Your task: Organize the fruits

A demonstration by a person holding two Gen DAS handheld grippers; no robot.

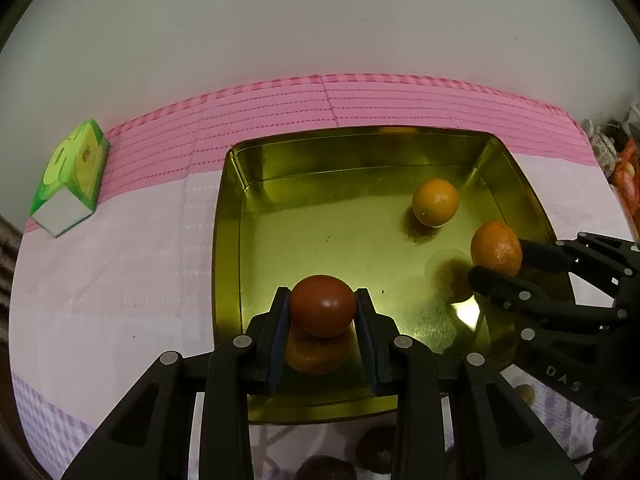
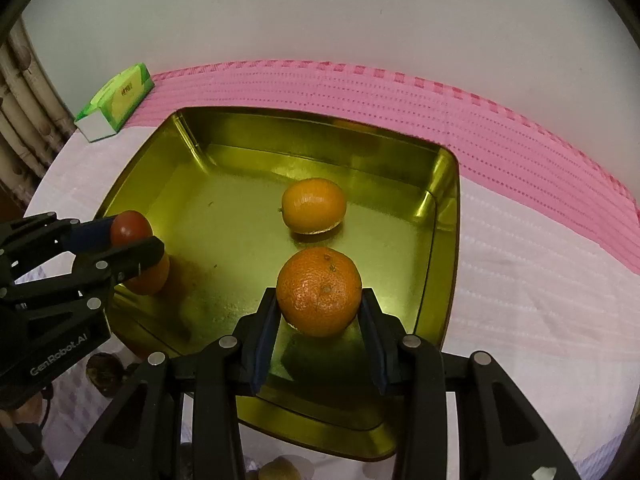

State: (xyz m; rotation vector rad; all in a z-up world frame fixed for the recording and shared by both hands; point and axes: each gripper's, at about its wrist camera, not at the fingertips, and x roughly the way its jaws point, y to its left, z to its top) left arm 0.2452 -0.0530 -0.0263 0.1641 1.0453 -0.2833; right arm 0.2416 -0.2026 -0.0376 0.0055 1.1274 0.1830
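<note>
The left gripper [image 1: 322, 312] clamps a dark red fruit [image 1: 322, 306] above the gold tray [image 1: 228, 240], near its 7 o'clock corner. At 4 o'clock, the right gripper [image 2: 320, 300] pinches a mandarin [image 2: 319, 291]. A paler orange [image 2: 314, 205] lies loose at 2 o'clock.

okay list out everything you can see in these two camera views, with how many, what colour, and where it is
tray: one, gold metal, centre of the cloth
tablecloth: one, pink and white, under the tray
loose orange: one, yellow-orange, lying in the tray toward its far side
held orange: one, deep orange, over the tray between the right gripper's pads
red fruit: one, dark red, over the tray's near left part
orange below it: one, orange, in the tray, partly hidden
box: one, green, far left on the cloth
dark round things: several, brown, near edge, unclear
left gripper: black, shut on red fruit
right gripper: black, shut on held orange
</note>
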